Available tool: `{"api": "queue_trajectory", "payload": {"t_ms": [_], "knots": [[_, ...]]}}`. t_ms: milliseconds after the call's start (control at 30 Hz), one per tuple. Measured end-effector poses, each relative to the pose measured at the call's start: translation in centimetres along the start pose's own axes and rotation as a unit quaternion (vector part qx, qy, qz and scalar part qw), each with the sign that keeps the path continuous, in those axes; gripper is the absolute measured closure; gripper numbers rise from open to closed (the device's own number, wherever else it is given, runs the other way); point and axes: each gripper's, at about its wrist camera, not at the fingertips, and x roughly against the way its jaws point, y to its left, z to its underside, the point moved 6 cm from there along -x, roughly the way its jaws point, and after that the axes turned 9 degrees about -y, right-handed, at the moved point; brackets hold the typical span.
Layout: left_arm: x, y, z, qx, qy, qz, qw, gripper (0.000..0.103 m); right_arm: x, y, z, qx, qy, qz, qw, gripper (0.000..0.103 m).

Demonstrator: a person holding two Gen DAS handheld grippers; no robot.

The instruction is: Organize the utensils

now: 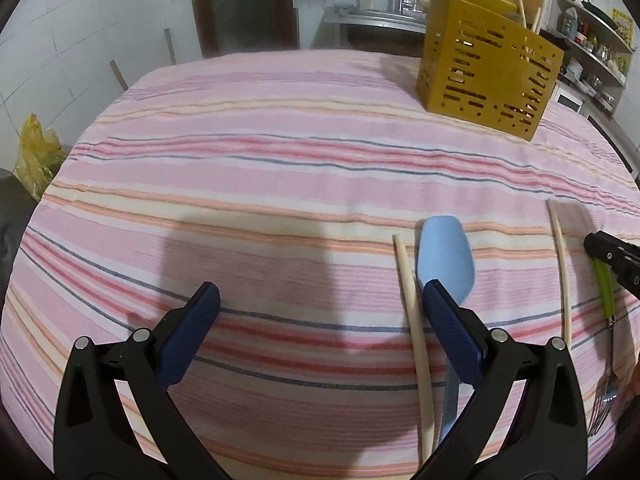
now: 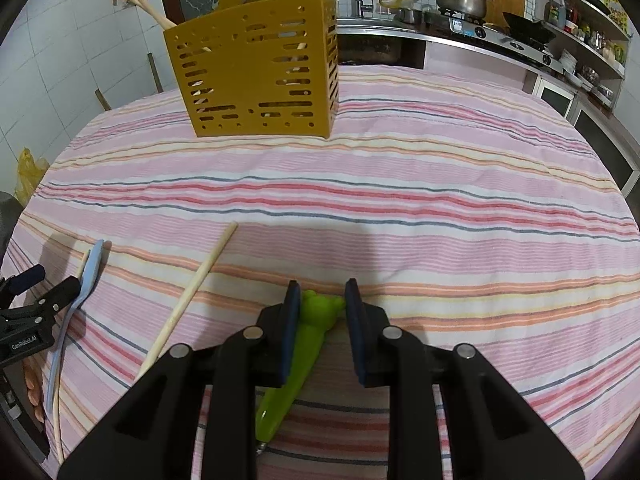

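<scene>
Two handheld grippers over loose utensils on a striped tablecloth, a yellow holder beyond.

Nearest, the right gripper [image 2: 322, 298] stands narrowly parted astride the green bear-topped fork handle [image 2: 310, 340]; whether both pads press it cannot be told. The left gripper [image 1: 320, 296] gapes wide and empty beside a blue spatula [image 1: 446, 256] and chopstick [image 1: 412, 320]. Farther off stands the utensil holder [image 2: 260, 68]. Likely step: picking up the fork; next, lift and carry it there.
</scene>
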Motion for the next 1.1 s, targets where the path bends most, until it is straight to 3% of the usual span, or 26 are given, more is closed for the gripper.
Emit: {"api": "queue_trajectory", "payload": {"t_ms": [433, 667, 933, 1100], "knots": [[-1.1, -2.1, -0.5, -0.010, 0.020, 0.009, 0.9997, 0.006, 0.0, 0.1, 0.1, 0.001, -0.005, 0.013, 1.000, 0.079], [-1.7, -2.9, -1.4, 0.004, 0.028, 0.010, 0.9996, 0.019, 0.0, 0.1, 0.0, -0.003, -0.005, 0.015, 1.000, 0.079], [-2.6, -2.4, -2.9, 0.032, 0.044, 0.027, 0.9982, 0.051, 0.1, 0.3, -0.3, -0.003, -0.009, 0.021, 1.000, 0.080], [-2.8, -1.4, -3.5, 0.051, 0.051, 0.036, 0.9968, 0.084, 0.8, 0.2, -0.7, -0.011, -0.022, 0.015, 1.000, 0.080]]}}
